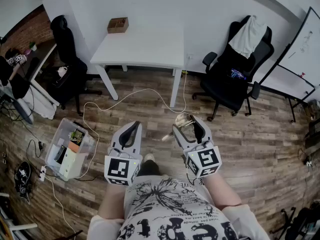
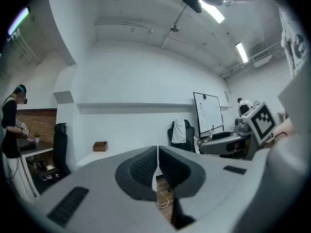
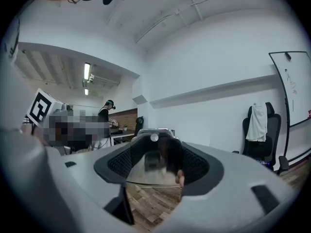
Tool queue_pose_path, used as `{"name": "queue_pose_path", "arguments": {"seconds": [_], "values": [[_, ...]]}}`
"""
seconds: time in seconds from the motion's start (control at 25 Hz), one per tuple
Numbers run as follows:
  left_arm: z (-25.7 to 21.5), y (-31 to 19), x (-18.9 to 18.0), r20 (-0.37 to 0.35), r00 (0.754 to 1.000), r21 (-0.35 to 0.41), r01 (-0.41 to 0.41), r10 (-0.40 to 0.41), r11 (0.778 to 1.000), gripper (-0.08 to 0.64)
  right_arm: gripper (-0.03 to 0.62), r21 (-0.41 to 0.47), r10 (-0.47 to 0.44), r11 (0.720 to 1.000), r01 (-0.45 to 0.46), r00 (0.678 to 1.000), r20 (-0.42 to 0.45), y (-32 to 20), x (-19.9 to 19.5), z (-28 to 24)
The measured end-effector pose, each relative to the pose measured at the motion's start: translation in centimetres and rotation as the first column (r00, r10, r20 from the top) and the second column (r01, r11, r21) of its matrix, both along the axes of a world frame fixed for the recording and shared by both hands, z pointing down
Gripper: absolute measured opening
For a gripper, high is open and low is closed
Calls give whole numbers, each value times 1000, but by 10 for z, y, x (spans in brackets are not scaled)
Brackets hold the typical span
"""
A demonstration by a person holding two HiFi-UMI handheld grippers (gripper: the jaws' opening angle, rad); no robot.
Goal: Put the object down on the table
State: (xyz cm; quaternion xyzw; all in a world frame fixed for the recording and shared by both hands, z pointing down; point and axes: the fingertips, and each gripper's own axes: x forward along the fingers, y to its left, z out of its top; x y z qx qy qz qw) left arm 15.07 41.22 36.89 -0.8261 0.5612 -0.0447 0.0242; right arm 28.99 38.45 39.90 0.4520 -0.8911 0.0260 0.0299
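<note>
My right gripper (image 1: pixel 187 122) is shut on a see-through object with a metal top (image 3: pixel 154 160), which fills the gap between its dark pads. In the head view the object (image 1: pixel 181 119) shows as a pale thing at the fingertips, above the wooden floor. My left gripper (image 1: pixel 133 127) is beside it, shut, with nothing in it; in the left gripper view its pads (image 2: pixel 146 166) almost touch. The white table (image 1: pixel 150 46) stands against the far wall, well ahead of both grippers. A small wooden box (image 1: pixel 118 25) sits at its back left corner.
A black office chair (image 1: pixel 235 71) with a white garment on its back stands right of the table, another black chair (image 1: pixel 67 49) to its left. A white cable (image 1: pixel 145 91) runs across the floor. A clear plastic bin (image 1: pixel 70 149) sits at my left. A whiteboard (image 1: pixel 300 59) leans at the right.
</note>
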Motion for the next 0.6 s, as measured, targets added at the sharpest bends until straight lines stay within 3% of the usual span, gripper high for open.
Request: {"name": "queue_pose_path", "arguments": {"seconds": [0.6], "values": [[-1,-14,6,10,1000,-4,-6,6,1000,12,279,-12,29,1000,-29,999,12,-21,11,-3]]}}
